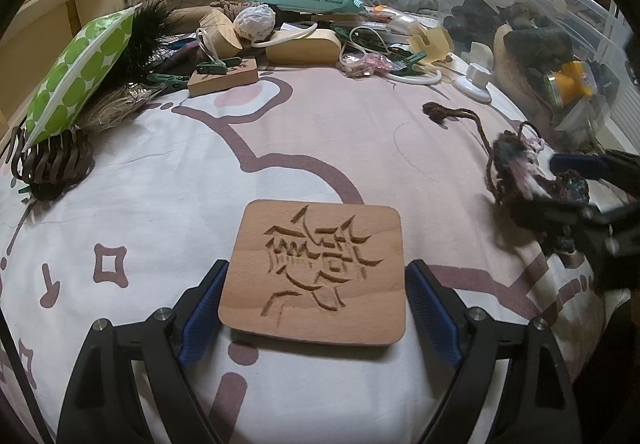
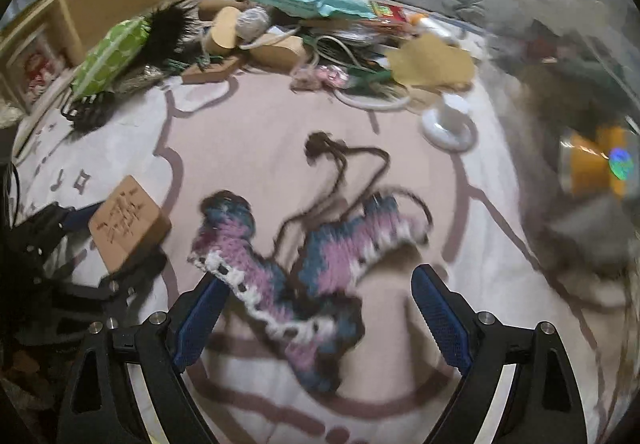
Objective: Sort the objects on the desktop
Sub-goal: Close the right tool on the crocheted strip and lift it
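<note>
1. Left wrist view: left gripper (image 1: 314,308) stands open around the wooden coaster (image 1: 316,272); blue pads sit just beside its left and right edges, small gaps visible, nothing gripped.
2. Coaster lies flat on the patterned bedsheet (image 1: 160,180), near the camera. Likely stiff, light, not fragile; take it across the two straight side edges, low, since it is thin.
3. Look: rounded-corner square, pale wood, carved angular lines on the top face.
4. Right gripper (image 2: 316,308) is spread wide over the knitted piece (image 2: 288,284); pads clear of it, nothing held.
5. Knit lies on the sheet, brown cord (image 2: 344,168) trailing away. Soft, floppy, light; pinch the thick middle, expect sag and cord drag.
6. Look: pink, blue, white yarn; blurred.
</note>
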`<state>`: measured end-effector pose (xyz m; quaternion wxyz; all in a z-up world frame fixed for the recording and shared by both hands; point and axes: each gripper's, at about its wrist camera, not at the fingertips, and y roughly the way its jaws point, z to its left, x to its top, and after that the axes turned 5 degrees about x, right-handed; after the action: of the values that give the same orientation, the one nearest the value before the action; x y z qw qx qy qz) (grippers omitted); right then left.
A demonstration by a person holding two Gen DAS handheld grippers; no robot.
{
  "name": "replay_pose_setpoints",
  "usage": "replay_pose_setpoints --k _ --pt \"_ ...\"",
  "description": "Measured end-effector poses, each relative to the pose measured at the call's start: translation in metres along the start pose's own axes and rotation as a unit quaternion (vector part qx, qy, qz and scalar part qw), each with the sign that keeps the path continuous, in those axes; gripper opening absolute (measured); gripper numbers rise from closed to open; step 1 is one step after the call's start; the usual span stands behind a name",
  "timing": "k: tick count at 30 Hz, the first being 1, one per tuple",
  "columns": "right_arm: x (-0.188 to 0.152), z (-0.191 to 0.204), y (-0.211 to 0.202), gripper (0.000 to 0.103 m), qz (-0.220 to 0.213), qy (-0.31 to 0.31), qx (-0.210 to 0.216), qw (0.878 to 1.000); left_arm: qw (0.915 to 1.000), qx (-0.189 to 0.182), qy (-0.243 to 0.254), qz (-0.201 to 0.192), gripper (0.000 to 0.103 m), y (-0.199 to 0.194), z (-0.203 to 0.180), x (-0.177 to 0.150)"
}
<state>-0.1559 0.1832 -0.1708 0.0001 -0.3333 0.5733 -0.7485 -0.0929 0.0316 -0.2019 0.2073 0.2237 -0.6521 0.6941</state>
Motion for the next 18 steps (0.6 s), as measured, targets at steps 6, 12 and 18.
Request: replay_pose_setpoints --k 6,12,18 --pt "0.000 -0.020 0.013 0.076 0.001 0.032 0.022 0.999 1.0000 0.000 0.001 0.002 0.091 0.001 -0.004 0.000" --pt "0.000 -0.023 0.011 0.045 -0.015 0.054 0.059 0.997 1.0000 -0.004 -0.001 0.004 0.092 0.001 -0.003 0.001" --pt "-0.005 -0.028 0.010 0.036 -0.028 0.090 0.081 0.992 1.0000 -0.005 -0.003 0.005 0.092 0.001 -0.003 0.002"
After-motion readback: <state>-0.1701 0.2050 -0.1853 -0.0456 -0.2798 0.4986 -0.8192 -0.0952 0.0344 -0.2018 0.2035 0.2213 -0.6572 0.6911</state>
